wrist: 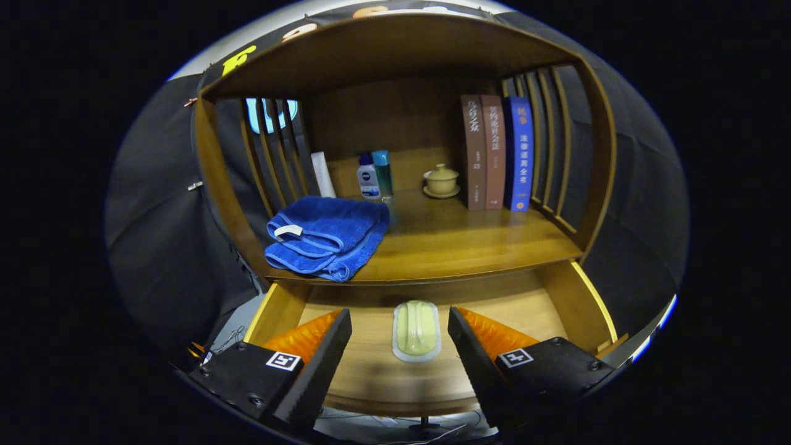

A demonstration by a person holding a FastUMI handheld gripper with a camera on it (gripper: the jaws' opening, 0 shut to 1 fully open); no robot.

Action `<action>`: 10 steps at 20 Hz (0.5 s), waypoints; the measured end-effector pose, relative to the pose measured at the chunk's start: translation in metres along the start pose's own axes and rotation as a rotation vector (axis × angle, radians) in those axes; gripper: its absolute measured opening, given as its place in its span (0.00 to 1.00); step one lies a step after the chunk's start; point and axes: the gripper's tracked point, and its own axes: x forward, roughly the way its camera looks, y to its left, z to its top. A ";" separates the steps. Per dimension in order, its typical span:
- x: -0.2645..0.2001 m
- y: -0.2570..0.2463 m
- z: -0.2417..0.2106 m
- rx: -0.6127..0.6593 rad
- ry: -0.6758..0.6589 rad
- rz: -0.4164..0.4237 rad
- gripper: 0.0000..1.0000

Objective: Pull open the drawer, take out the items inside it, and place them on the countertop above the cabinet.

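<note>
fingers (400, 337) spread wide around brush (417, 329) in drawer (584, 303).

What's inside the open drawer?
A pale green item on a white tray lies in the drawer, between the open gripper fingers. The drawer's back part is hidden under the countertop.

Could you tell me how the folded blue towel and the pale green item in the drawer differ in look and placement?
The blue towel is soft folded cloth; the pale green item looks smooth and moulded, on a whitish backing. The towel is far larger. It lies on the countertop beyond the fingers, overhanging its front edge, while the green item lies flat inside the open drawer, between the spread fingers of the gripper, untouched by either. Both rest on wood.
</note>
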 end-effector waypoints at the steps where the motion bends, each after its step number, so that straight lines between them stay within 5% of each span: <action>1: 0.013 -0.002 0.000 -0.007 0.028 -0.006 1.00; 10: 0.091 -0.022 -0.050 -0.017 0.353 -0.074 0.99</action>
